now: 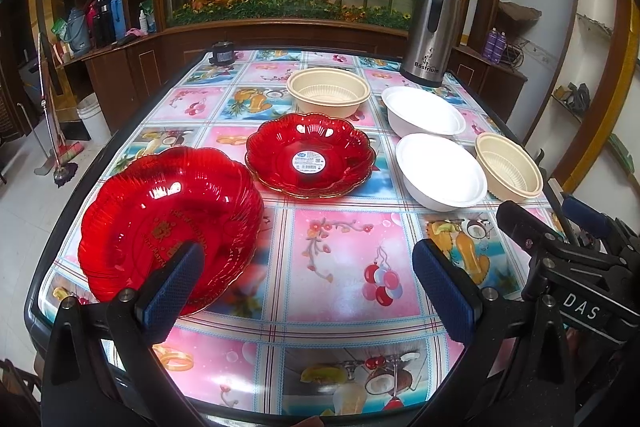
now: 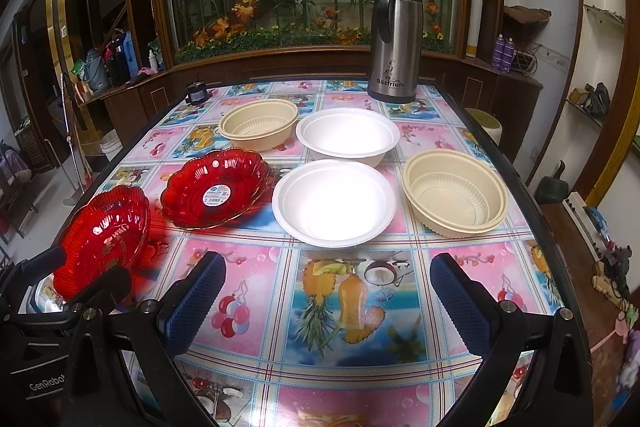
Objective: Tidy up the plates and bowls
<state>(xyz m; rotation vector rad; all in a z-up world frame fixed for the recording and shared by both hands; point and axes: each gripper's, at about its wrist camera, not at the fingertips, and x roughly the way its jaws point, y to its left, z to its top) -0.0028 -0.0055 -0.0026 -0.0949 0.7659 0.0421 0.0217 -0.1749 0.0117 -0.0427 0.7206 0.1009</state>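
Judging from how the dishes lie, we have hardly begun: nothing is stacked, and all six pieces sit apart on the table (image 2: 340, 355). Nearest us, both tools hover over the near edge. Our left gripper (image 1: 308, 287) is wide open and holds nothing, its left finger in front of the tilted red plate (image 1: 168, 223) by the near left corner. Our right gripper (image 2: 332, 303) gapes equally wide, empty, aimed at the middle. Beyond lie the second red plate (image 2: 216, 187), the near white bowl (image 2: 334, 203) and a cream bowl (image 2: 454, 195) by the right edge; farther back, another cream bowl (image 2: 258, 123), another white bowl (image 2: 348, 133), then the flask (image 2: 394, 39).
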